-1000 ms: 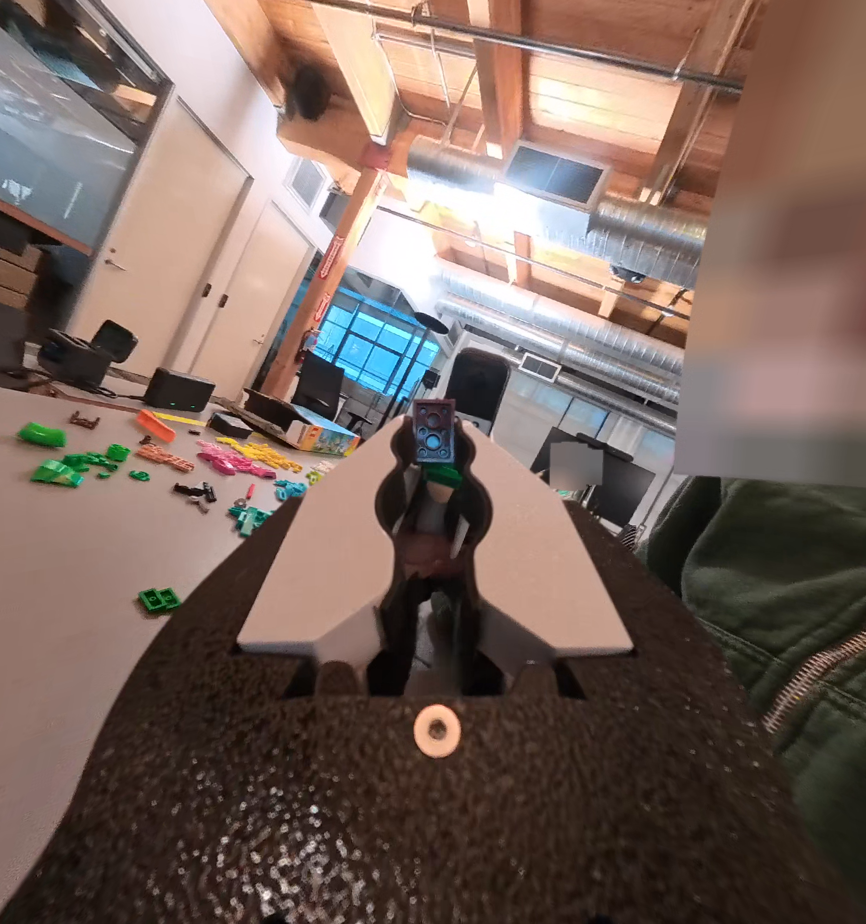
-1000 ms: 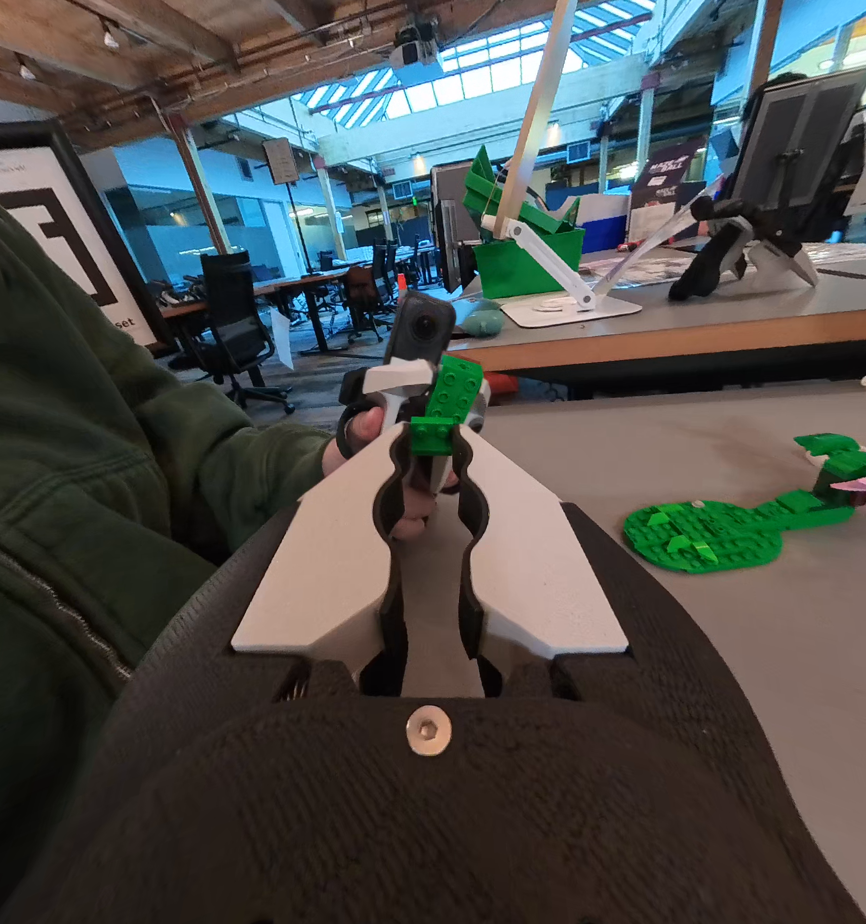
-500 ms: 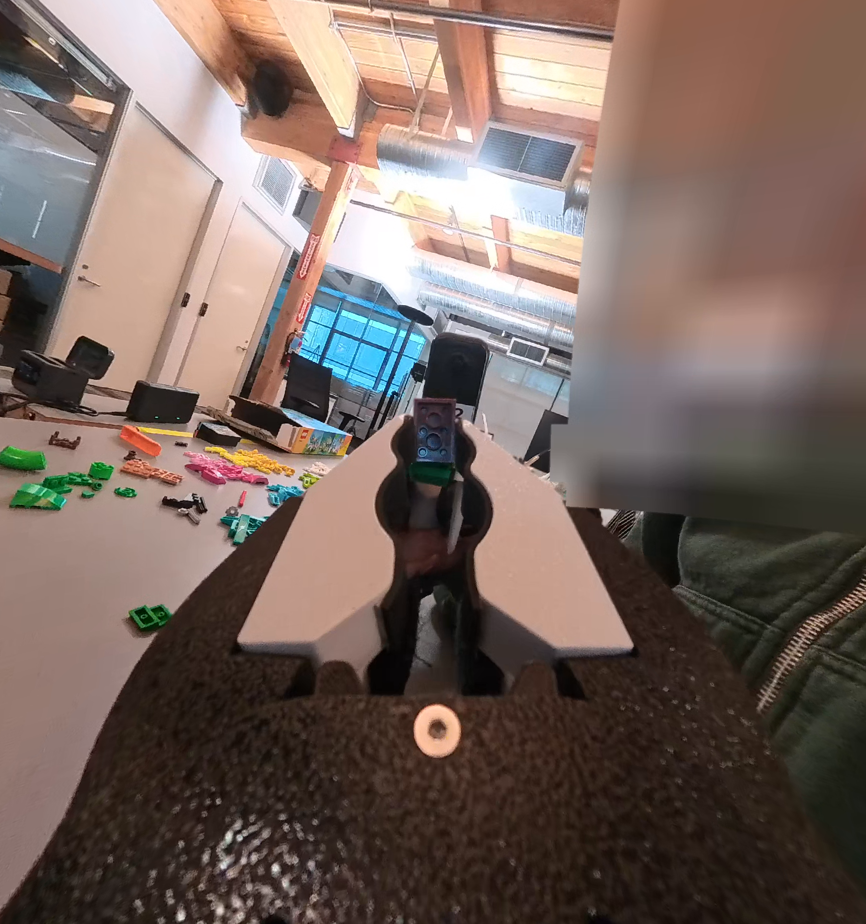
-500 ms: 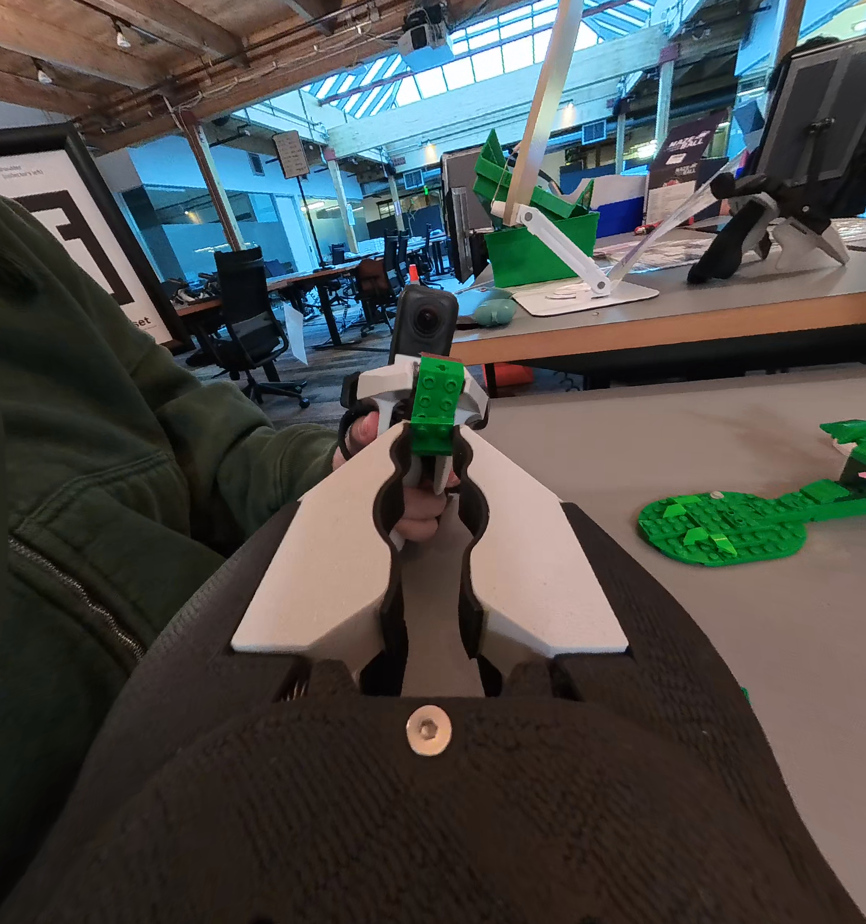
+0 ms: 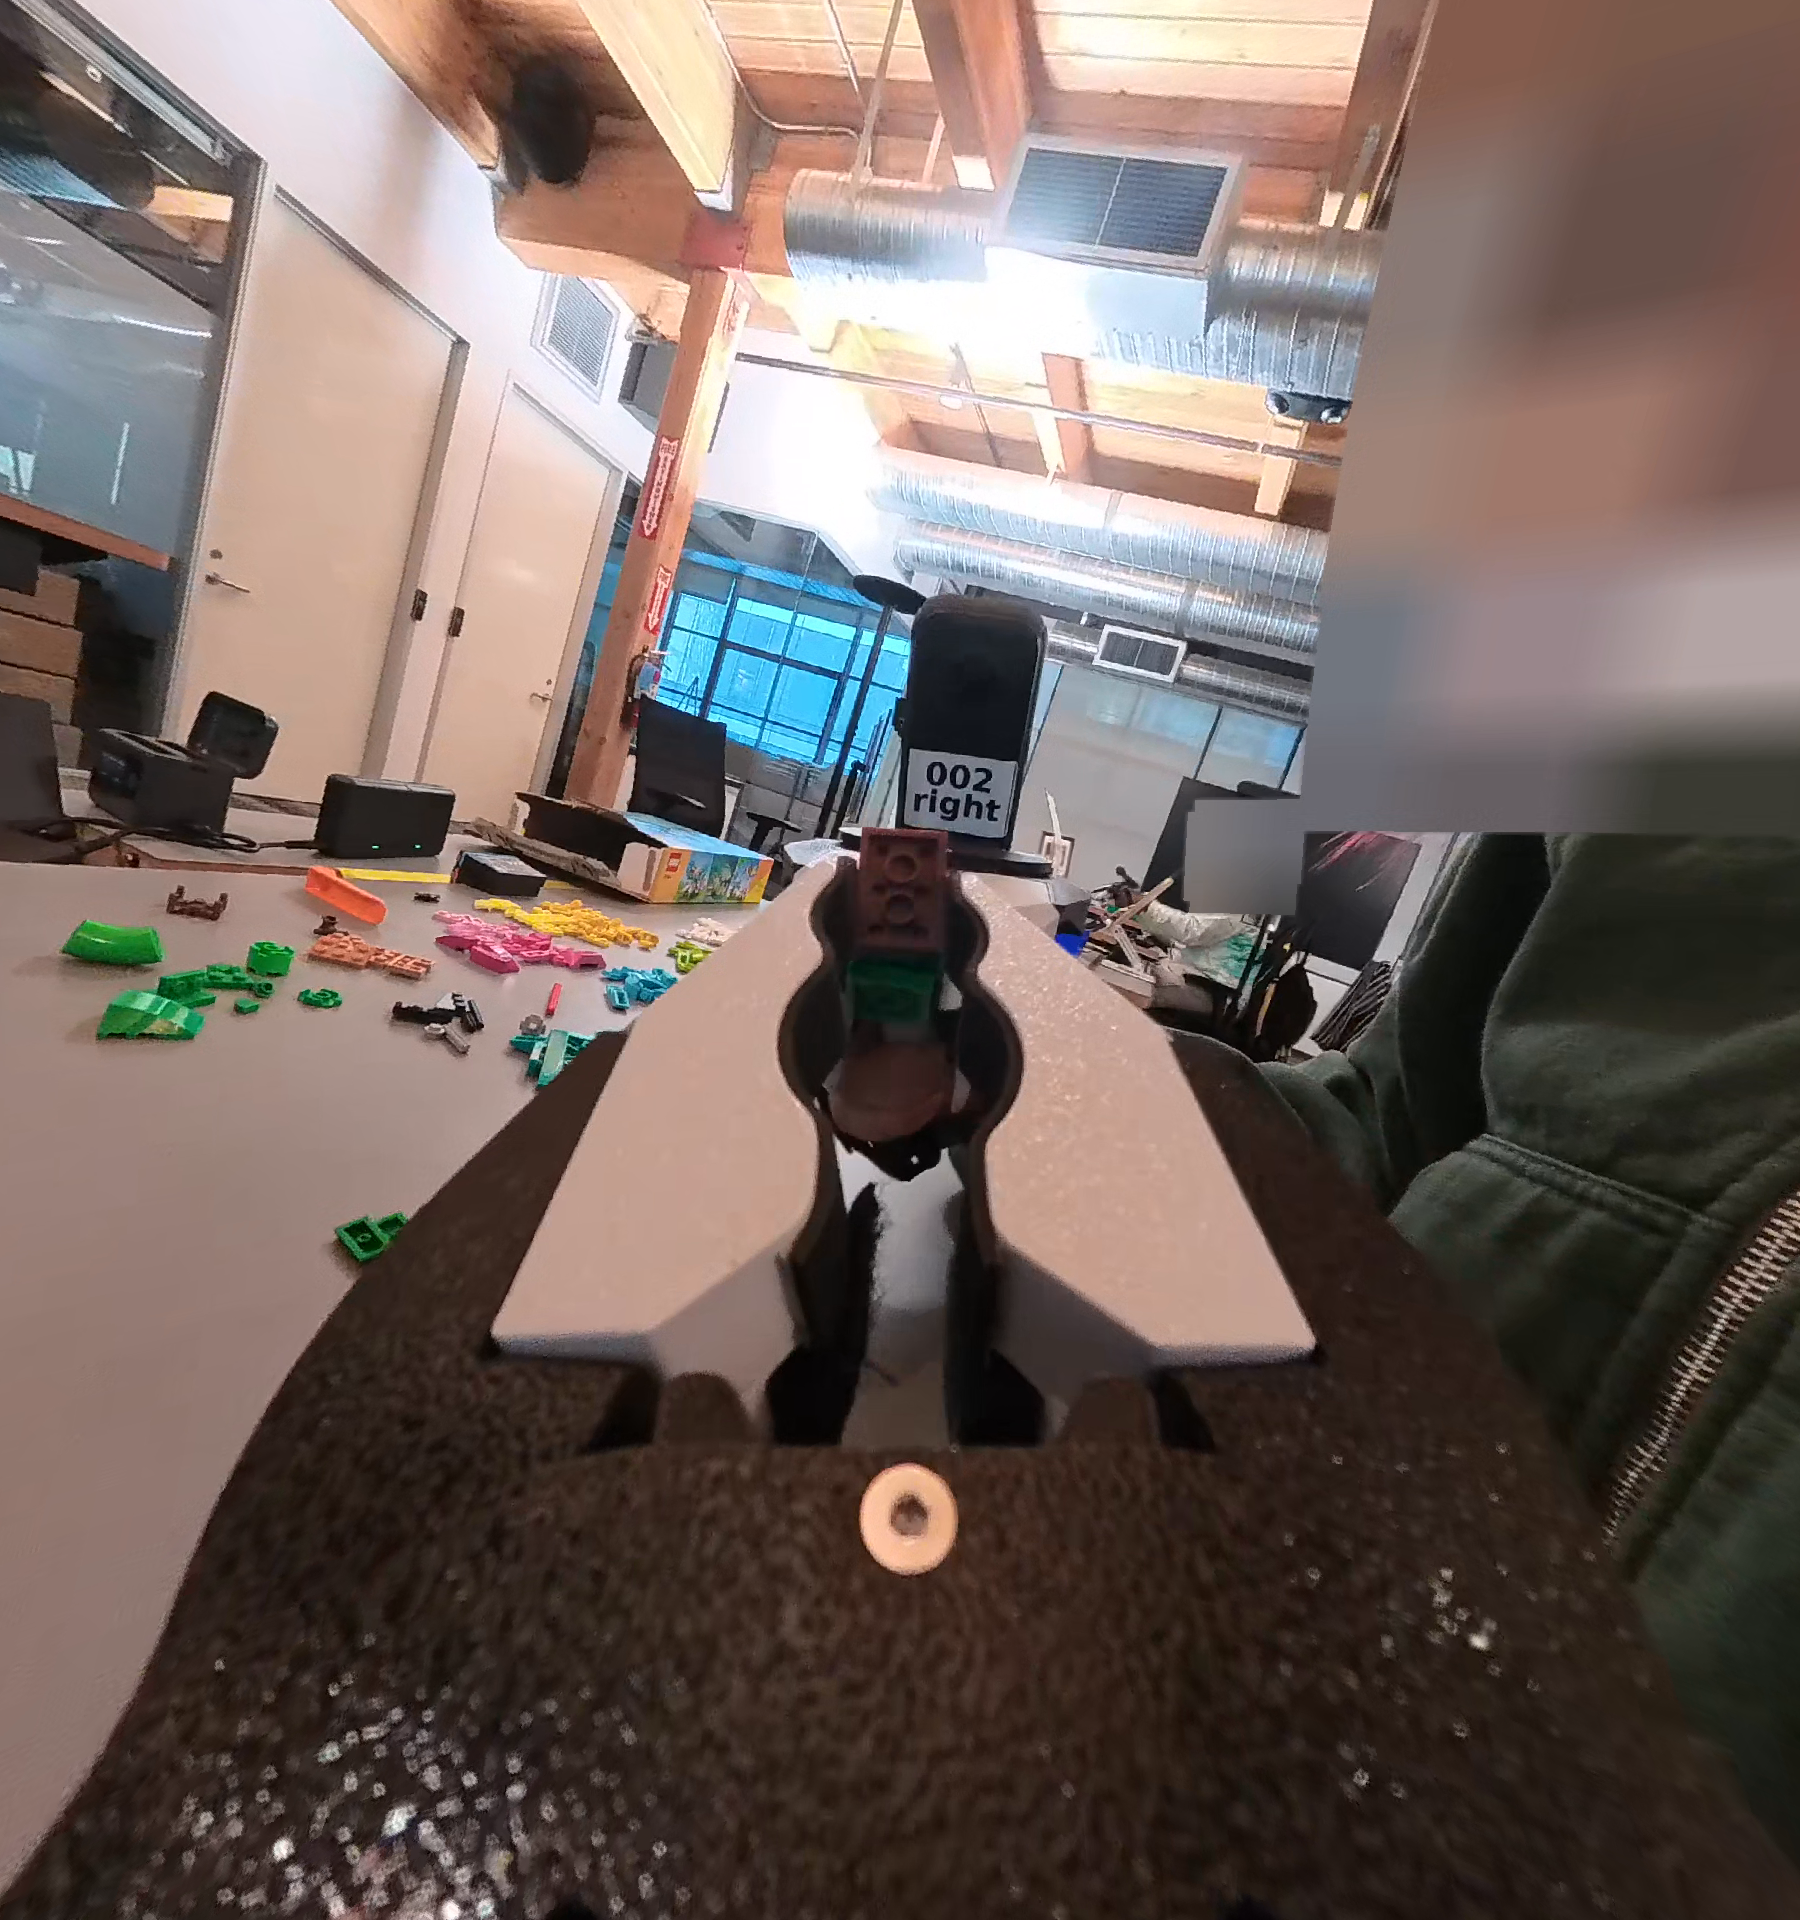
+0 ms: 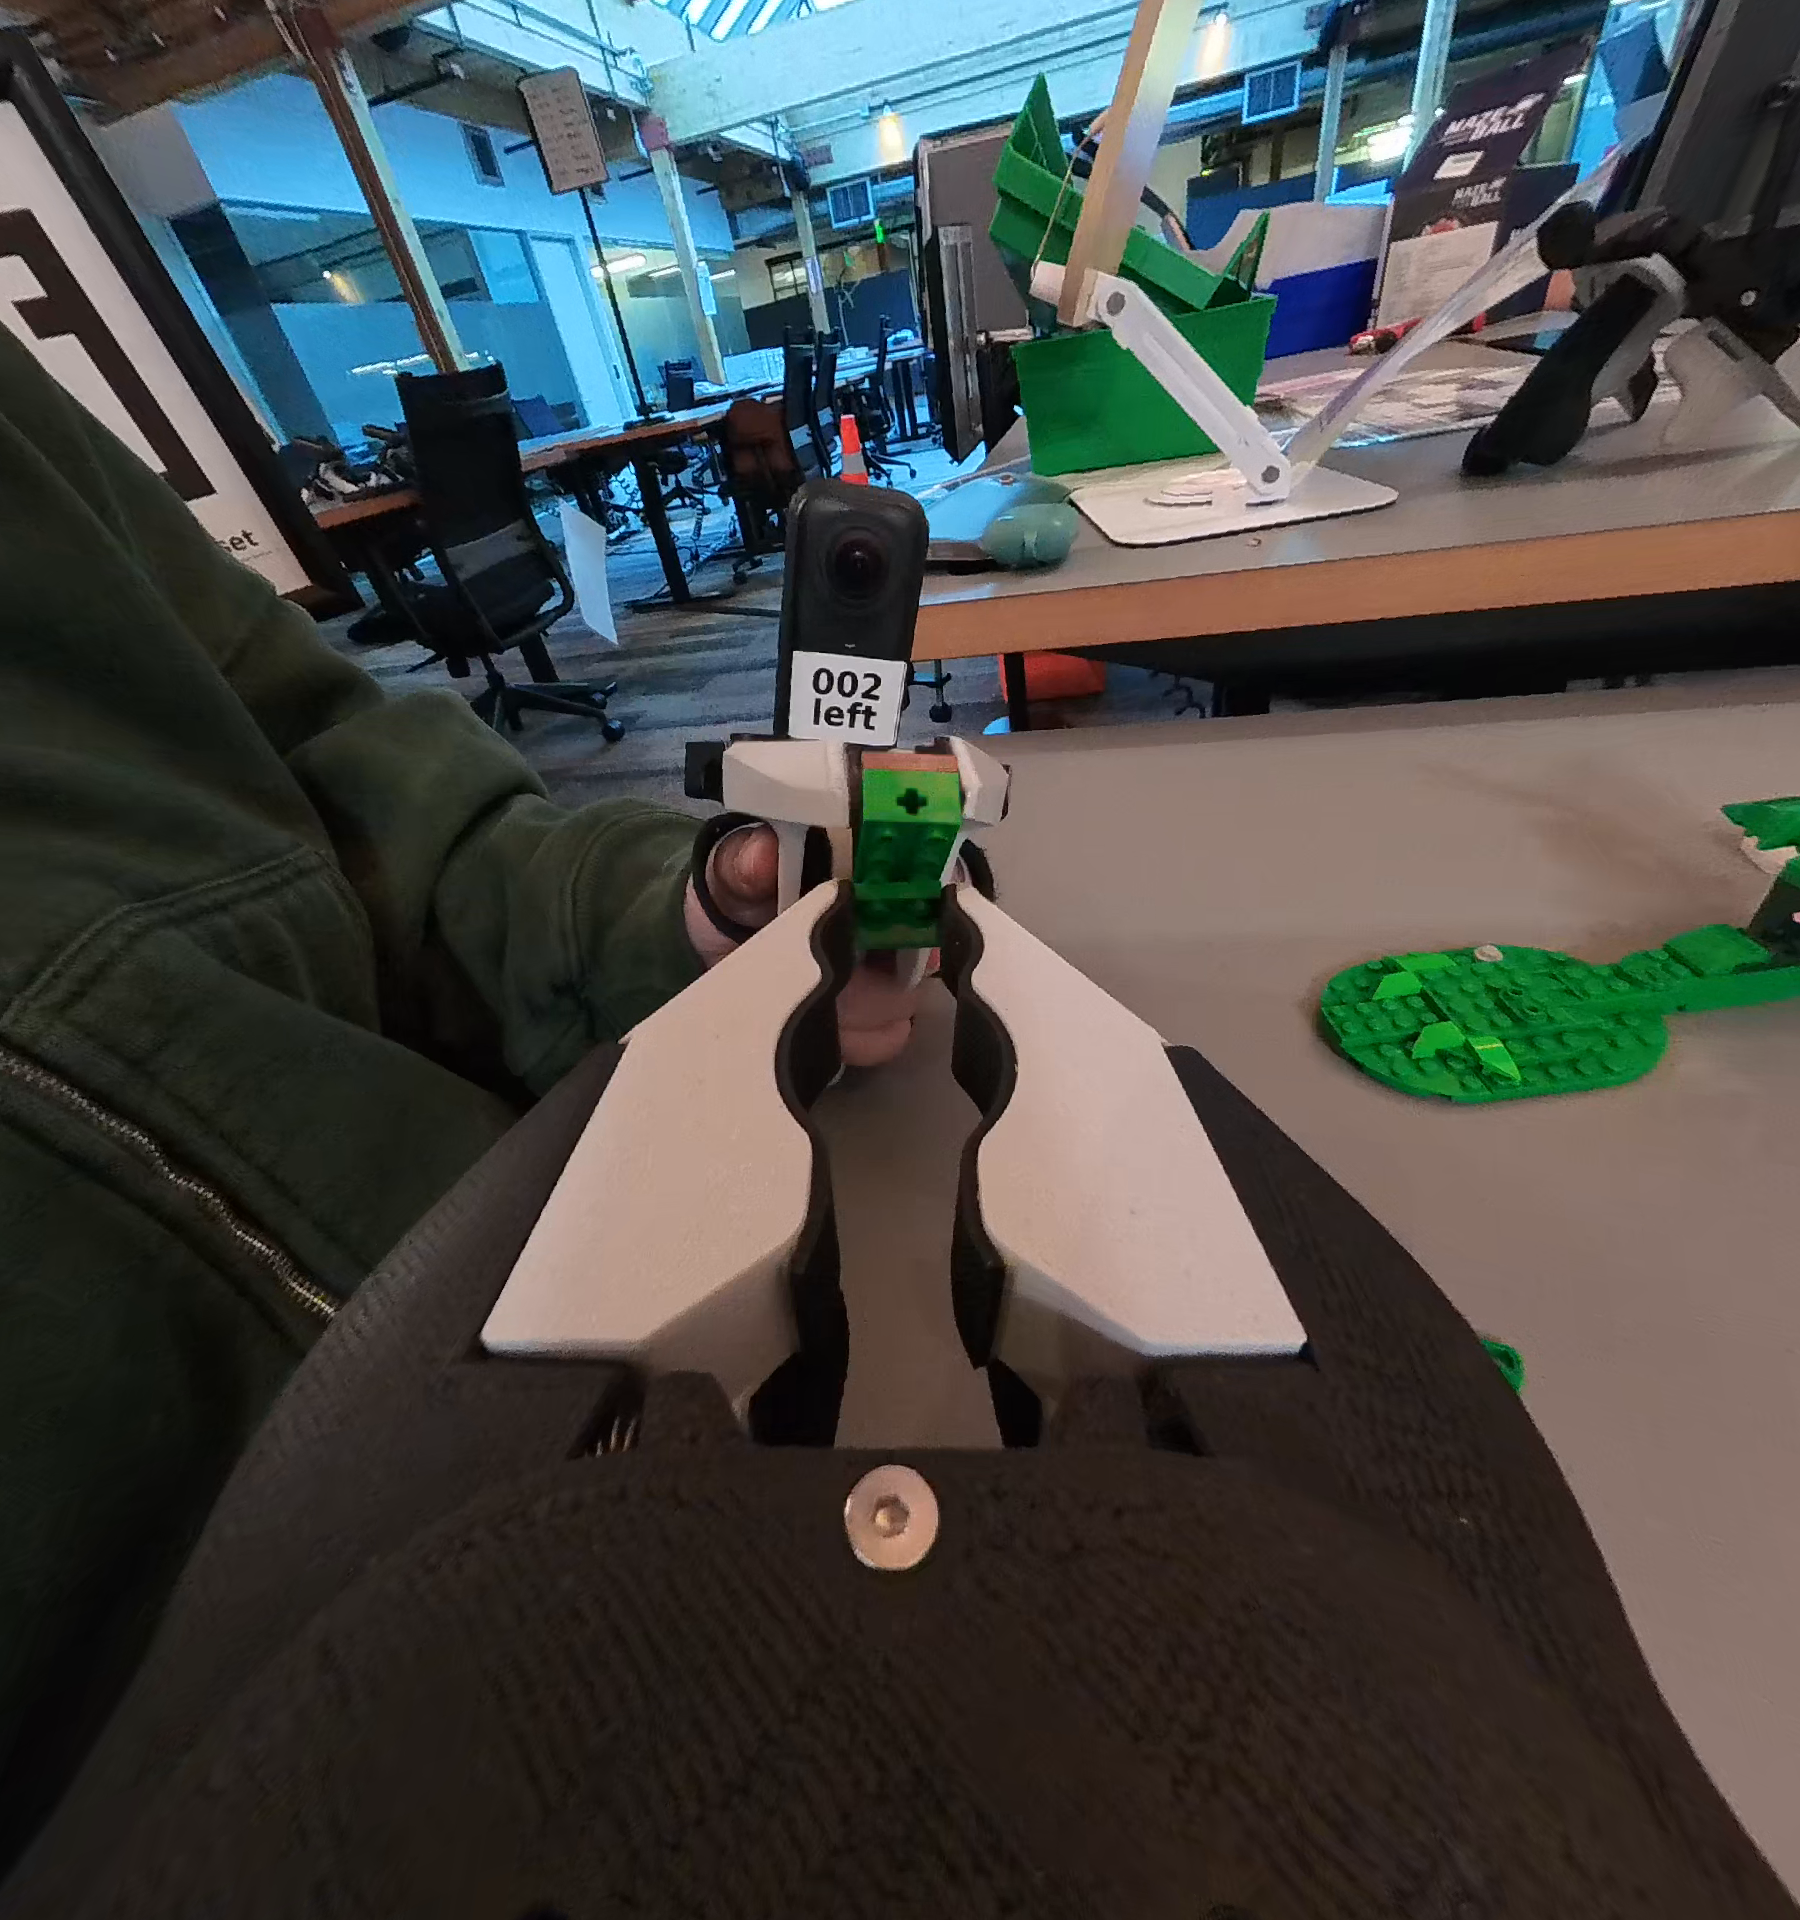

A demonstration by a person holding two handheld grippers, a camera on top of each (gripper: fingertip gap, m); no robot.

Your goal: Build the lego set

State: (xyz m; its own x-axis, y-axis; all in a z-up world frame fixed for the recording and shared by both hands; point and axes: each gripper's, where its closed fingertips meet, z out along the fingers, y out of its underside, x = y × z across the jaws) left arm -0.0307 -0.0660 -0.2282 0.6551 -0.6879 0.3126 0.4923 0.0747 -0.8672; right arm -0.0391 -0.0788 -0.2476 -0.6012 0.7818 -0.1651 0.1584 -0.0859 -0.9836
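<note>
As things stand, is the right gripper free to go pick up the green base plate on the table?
Probably not: the right gripper is shut on a green brick, though the table toward the green base plate looks unobstructed.

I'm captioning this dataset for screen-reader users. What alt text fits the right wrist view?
The right gripper clamps a green lego brick at its fingertips, pressed against a brown piece held by the left gripper facing it. A green studded base plate lies on the grey table to the right.
</note>
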